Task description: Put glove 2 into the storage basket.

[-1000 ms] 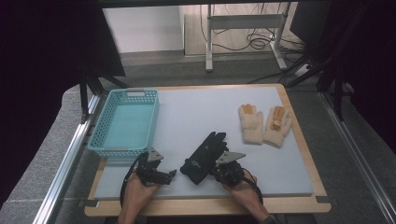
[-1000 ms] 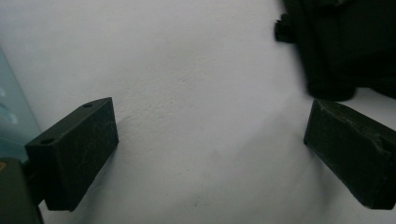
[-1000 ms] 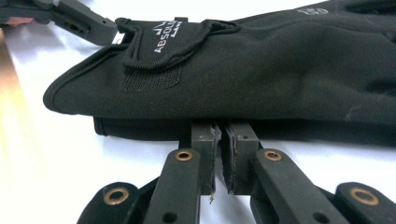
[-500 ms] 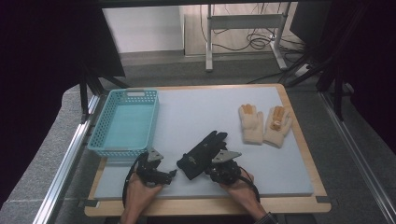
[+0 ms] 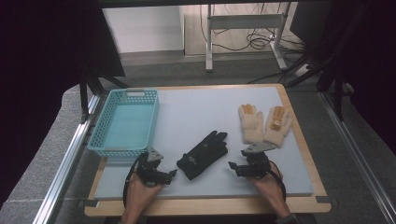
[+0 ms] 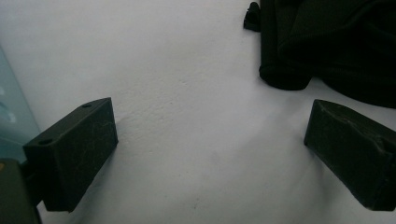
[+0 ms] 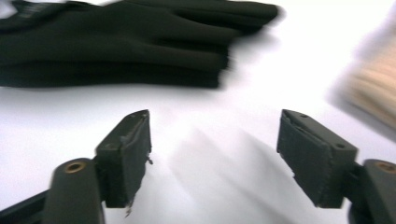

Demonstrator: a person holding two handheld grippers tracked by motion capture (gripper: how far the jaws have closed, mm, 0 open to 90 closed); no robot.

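Though both just beside it, each gripper wide open: flat, matte black knit glove (image 5: 202,154) untouched.

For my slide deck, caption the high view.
Black glove lies between two open tongs, blue basket and tan gloves beyond.

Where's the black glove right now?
In the high view the black glove lies flat on the mat near the front edge, between the left tongs and right tongs, held by neither, right of the blue basket.
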